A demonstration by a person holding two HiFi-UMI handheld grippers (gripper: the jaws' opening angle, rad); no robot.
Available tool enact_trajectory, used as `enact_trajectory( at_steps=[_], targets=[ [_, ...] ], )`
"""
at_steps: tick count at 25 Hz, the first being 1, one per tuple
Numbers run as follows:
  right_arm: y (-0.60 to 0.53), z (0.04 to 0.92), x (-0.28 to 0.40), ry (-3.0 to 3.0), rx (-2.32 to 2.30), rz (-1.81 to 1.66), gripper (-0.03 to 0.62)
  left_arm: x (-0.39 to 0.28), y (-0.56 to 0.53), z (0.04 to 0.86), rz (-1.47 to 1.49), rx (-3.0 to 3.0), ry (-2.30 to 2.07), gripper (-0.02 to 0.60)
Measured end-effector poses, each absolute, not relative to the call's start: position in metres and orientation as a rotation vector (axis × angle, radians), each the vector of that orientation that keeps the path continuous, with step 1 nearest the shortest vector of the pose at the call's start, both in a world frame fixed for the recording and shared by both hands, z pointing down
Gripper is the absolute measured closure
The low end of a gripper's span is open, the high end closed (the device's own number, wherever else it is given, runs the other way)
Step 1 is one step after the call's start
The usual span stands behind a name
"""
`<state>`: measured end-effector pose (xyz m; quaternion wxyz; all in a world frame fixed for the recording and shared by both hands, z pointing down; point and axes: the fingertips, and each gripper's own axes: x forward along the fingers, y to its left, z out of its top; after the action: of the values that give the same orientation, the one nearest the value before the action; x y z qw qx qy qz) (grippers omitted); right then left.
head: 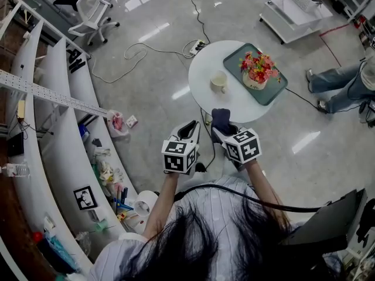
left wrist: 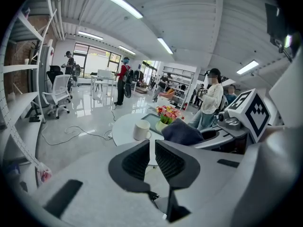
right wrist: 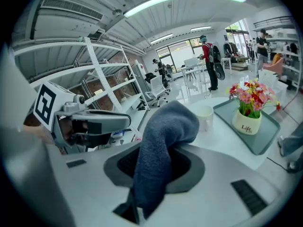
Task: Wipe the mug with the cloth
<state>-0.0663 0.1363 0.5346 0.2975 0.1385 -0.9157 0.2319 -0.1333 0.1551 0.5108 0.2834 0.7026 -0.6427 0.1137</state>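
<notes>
Mug (head: pixel 218 81): where is it standing? (Operator)

Head view: it is standing upright on the round white table (head: pixel 202 101), left of the table's centre and just beside the left edge of the green tray (head: pixel 265 93). The tray is lying toward the table's right edge and is carrying a pot of flowers (head: pixel 256 74). (Guide)

And the two grippers? (Operator)

You are holding them side by side at the table's near edge, well apart from the mug. Your right gripper (right wrist: pixel 157 164) is clamping the dark blue cloth (right wrist: pixel 165 122): its jaws are pressing on the lower part of the fabric, while the upper part is bulging up and over them on the side facing the mug. Your left gripper (left wrist: pixel 152 148) is carrying nothing. Its jaws are standing almost together, with only a thin slit between the ribbed pads (left wrist: pixel 136 161), and nothing is lying in that slit. (Guide)

What is lying around the table? (Operator)

A cable (head: pixel 140 51) is trailing over the glossy grey floor. Curved white shelves (head: pixel 58 133) are running along the head view's left, an office chair (head: pixel 91 10) is standing beyond them, and a person's legs (head: pixel 334 86) are showing at the right edge. (Guide)
</notes>
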Motion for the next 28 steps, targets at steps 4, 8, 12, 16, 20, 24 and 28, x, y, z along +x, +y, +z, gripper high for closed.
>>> enact_trajectory(
  at_steps=[4, 8, 12, 16, 20, 24, 28],
  targets=[
    [0.149, 0.534, -0.065, -2.435, 0.371, 0.601, 0.485, -0.131, 0.167, 0.511, 0.313, 1.896, -1.710, 0.532],
    [0.160, 0.534, -0.064, -2.435, 0.377, 0.586, 0.485, -0.130, 0.175, 0.509, 0.310, 1.912, -1.704, 0.532],
    [0.167, 0.534, -0.061, -2.432, 0.390, 0.587, 0.485, -0.128, 0.180, 0.509, 0.306, 1.927, -1.694, 0.532],
    [0.170, 0.533, -0.060, -2.431, 0.400, 0.579, 0.485, -0.128, 0.184, 0.508, 0.310, 1.936, -1.687, 0.532],
    [0.172, 0.531, -0.063, -2.434, 0.397, 0.574, 0.485, -0.130, 0.186, 0.507, 0.309, 1.933, -1.689, 0.532],
    [0.174, 0.532, -0.064, -2.429, 0.395, 0.569, 0.485, -0.132, 0.189, 0.507, 0.307, 1.929, -1.691, 0.532],
    [0.176, 0.534, -0.064, -2.424, 0.388, 0.568, 0.485, -0.133, 0.191, 0.512, 0.305, 1.918, -1.689, 0.531]
  ],
)
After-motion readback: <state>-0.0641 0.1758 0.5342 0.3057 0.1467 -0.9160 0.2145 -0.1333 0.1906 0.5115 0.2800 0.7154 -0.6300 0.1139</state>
